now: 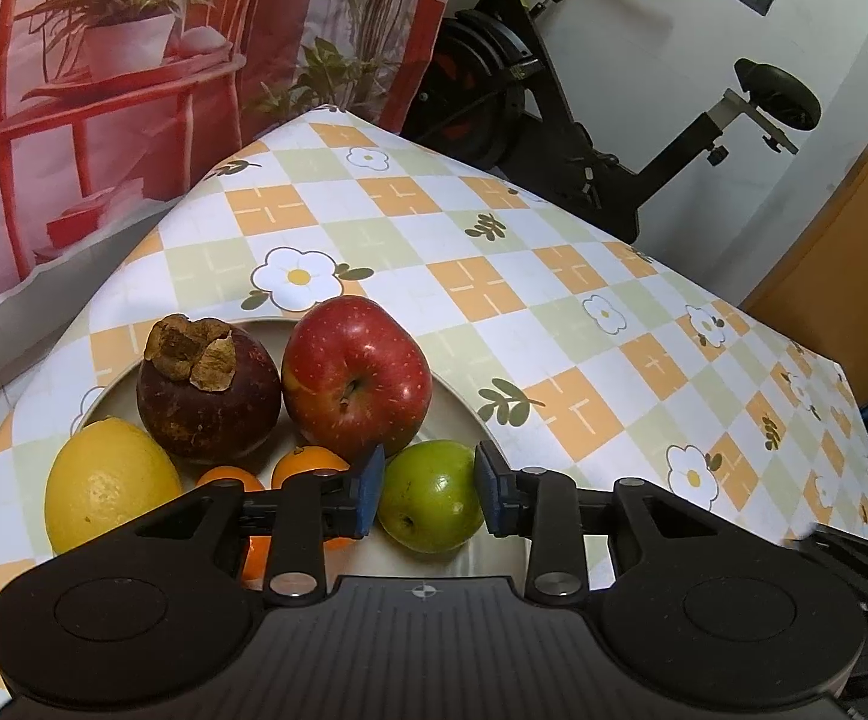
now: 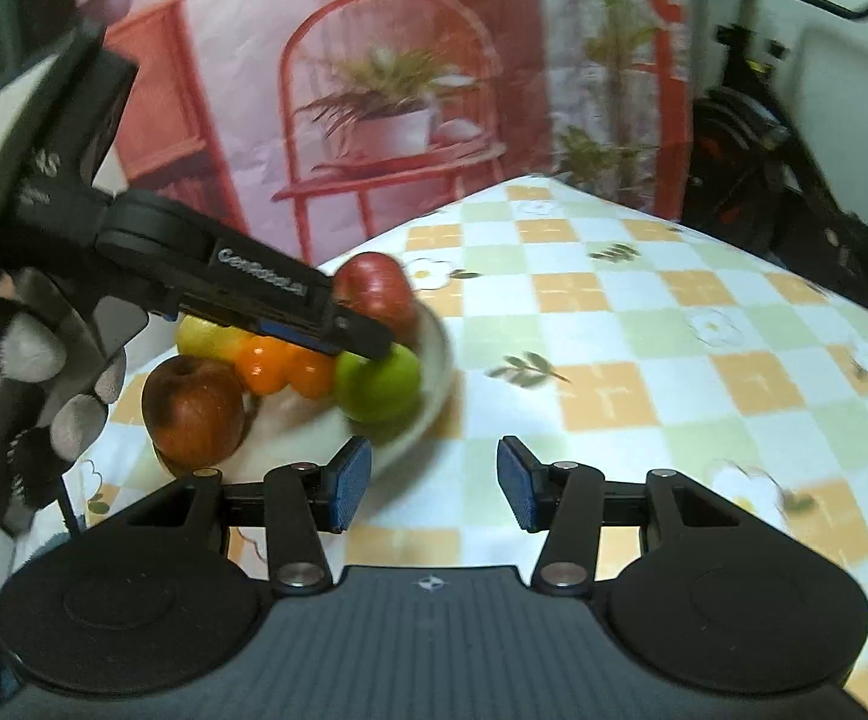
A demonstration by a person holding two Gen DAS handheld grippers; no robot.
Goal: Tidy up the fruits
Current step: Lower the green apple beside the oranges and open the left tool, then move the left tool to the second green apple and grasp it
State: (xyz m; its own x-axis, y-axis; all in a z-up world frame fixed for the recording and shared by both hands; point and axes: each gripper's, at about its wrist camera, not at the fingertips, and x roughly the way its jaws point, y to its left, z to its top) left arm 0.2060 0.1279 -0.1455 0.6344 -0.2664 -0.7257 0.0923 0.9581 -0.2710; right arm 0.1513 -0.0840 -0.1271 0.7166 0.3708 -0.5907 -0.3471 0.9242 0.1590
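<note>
This looks like a room in a home rather than a lab or shop. A table (image 1: 494, 276) wears a wipe-clean cloth checked in orange, green and white with daisies — household stuff. Behind it hangs a printed backdrop (image 1: 134, 60) picturing red shelves and potted plants. An exercise bike (image 1: 584, 120) stands against the white wall, and an orange panel (image 1: 842, 252) at the right edge is probably a door — the fisheye bends it too much to be sure.

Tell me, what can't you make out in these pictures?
- Oranges: left wrist view, partly behind the left gripper; count unclear.
- Plate: right wrist view, motion-blurred; left gripper covers some fruit.
- Gloved hand: right wrist view, cut off by the left edge.
</note>
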